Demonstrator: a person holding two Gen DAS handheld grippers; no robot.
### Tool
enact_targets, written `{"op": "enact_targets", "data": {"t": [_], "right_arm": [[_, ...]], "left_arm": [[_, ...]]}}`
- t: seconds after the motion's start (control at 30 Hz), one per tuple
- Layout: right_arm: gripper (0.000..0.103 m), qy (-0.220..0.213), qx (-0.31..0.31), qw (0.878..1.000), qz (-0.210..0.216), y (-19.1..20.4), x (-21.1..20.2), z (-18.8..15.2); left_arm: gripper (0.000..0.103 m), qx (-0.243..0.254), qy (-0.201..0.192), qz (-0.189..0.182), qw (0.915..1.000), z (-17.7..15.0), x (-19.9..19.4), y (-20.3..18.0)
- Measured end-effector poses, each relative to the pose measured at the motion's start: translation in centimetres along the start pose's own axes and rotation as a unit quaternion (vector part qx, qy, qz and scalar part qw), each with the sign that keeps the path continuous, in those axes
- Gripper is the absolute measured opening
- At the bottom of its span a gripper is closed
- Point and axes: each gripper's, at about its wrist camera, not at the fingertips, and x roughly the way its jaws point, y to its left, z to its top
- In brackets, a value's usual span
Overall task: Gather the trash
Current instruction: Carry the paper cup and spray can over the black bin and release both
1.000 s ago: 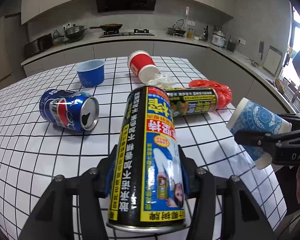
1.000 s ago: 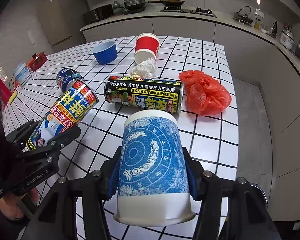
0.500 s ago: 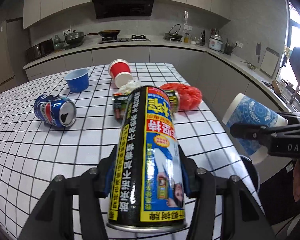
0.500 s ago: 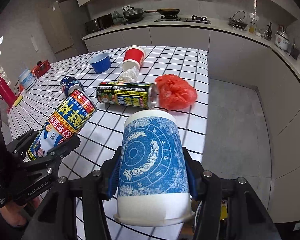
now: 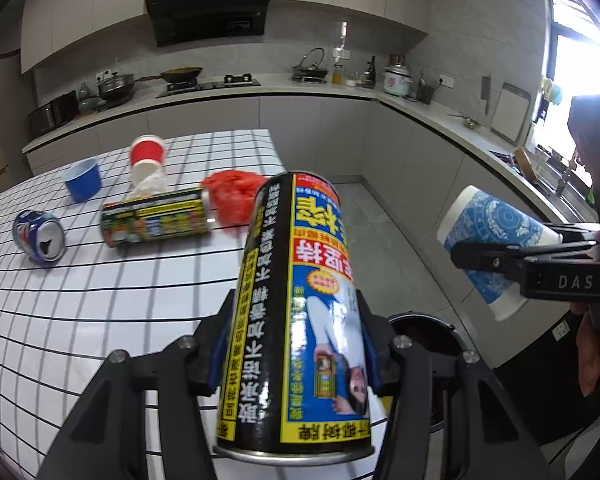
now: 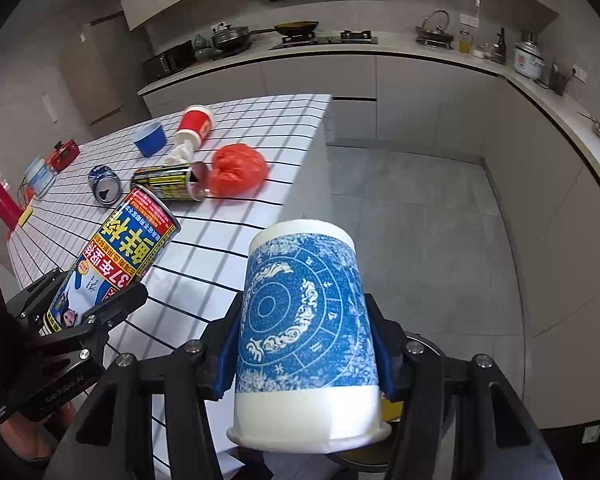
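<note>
Left gripper clamps tall black-yellow can, frame centre. Right gripper grips blue-patterned paper cup. Round bin behind can, lower right.

Kitchen: grey floor tiles, pale flat-front cabinets under an L-shaped counter. Black range hood above the hob. Bright window at right, blown out. Worktop white with black grid lines.

Both hand-held grippers have drawn back from the table toward the bin
</note>
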Motion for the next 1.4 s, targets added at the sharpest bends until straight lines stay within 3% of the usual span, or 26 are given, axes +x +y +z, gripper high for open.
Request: {"op": "enact_targets", "data": {"t": [0.43, 0.67, 1.03, 1.13, 1.23, 1.4], "right_arm": [[0.057, 0.022, 0.038, 0.998, -0.033, -10.5, -1.6, -4.6], [0.057, 0.058, 0.043, 0.997, -0.029, -14.2, 0.3, -7.6], [0.057, 0.119, 0.024, 0.992, 0.014, -16.1, 7.8, -11.2], [0.063, 0.132, 0.01, 0.991, 0.026, -15.9, 10.1, -11.7], [0.077, 0.128, 0.007, 0.992, 0.002, -16.3, 11.8, -12.3], [0.077, 0.121, 0.026, 0.992, 0.004, -17.5, 11.6, -12.8]], "left_arm": [[0.053, 0.023, 0.014, -0.04, 0.9988, -0.7, 2.3, -9.3], [0.053, 0.023, 0.032, -0.045, 0.9982, -2.5, 4.1, -13.2], [0.053, -0.007, 0.07, -0.006, 0.9975, -6.6, 6.8, -14.1], [0.053, -0.011, 0.08, 0.003, 0.9967, -7.6, 7.5, -14.5], [0.053, -0.016, 0.091, 0.011, 0.9957, -8.4, 8.1, -14.8], [0.053, -0.027, 0.102, 0.018, 0.9943, -9.4, 8.8, -15.1]]}}
